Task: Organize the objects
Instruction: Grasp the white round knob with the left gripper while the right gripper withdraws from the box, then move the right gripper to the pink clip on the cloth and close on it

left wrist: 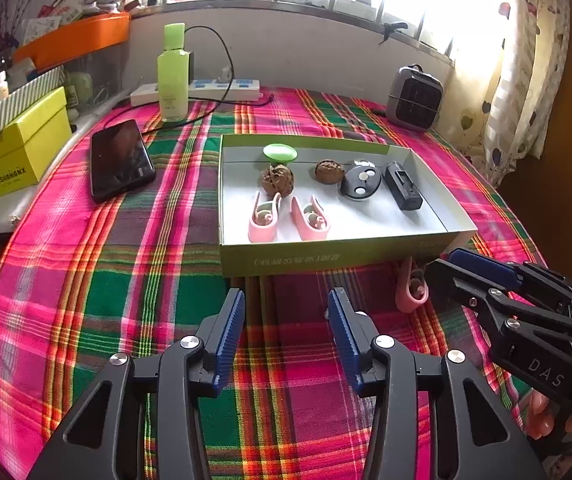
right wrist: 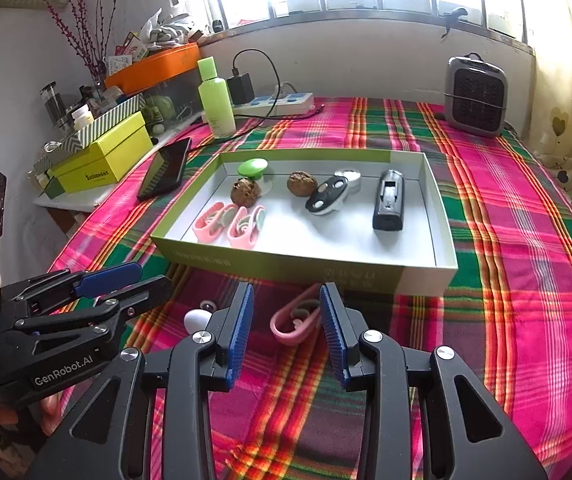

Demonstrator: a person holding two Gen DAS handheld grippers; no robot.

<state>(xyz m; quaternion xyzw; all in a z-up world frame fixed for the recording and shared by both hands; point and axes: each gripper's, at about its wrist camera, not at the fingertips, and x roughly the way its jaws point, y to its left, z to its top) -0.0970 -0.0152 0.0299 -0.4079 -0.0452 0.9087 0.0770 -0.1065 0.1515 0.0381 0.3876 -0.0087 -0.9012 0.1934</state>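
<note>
While the pink clip (right wrist: 295, 322) lies on the cloth just before the green box (right wrist: 306, 270), between the parted fingers of the right gripper (right wrist: 286, 332), it seems light, stiff and smooth, so squeeze its flat sides; the left gripper (left wrist: 286, 336) is apart too.

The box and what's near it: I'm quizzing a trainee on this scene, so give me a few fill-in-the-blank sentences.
1. Inside the box lie ____ pink clips.
2. A third pink clip lies on the ____, outside the box.
3. The right gripper is ____, with that clip ahead between its fingers.
4. The two walnuts sit inside the ____.

Missing words: two; tablecloth; open; box
</note>
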